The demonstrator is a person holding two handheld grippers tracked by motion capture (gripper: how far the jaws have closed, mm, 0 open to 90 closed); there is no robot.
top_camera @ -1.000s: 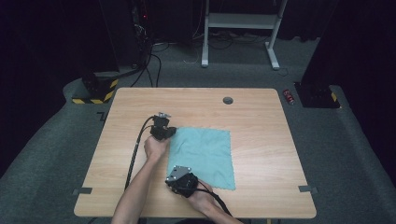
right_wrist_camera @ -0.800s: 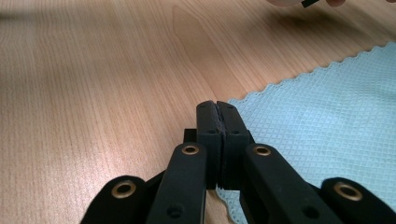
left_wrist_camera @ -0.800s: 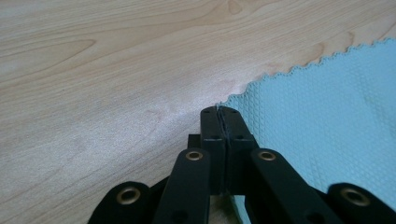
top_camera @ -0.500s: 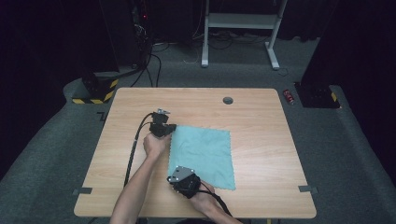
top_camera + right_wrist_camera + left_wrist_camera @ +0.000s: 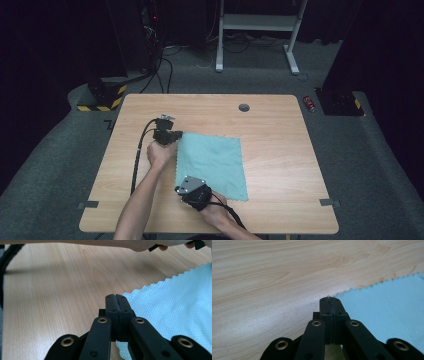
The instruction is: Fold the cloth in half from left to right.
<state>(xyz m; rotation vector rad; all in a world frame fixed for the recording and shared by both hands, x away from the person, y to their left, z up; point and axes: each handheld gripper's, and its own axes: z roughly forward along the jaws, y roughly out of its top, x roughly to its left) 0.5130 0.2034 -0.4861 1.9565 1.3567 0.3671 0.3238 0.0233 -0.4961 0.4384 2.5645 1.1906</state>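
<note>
Now cloth corners pinched between both fingers.

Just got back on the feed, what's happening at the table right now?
A person holds a gripper in each hand over a light-blue cloth that lies spread flat on the wooden table. The left gripper is shut on the cloth's far left corner; a thin edge of fabric shows between its jaws. The right gripper is shut at the near left corner, with the cloth running under it. The corners look pinched, perhaps ready to lift or fold; the cloth isn't folded yet.
</note>
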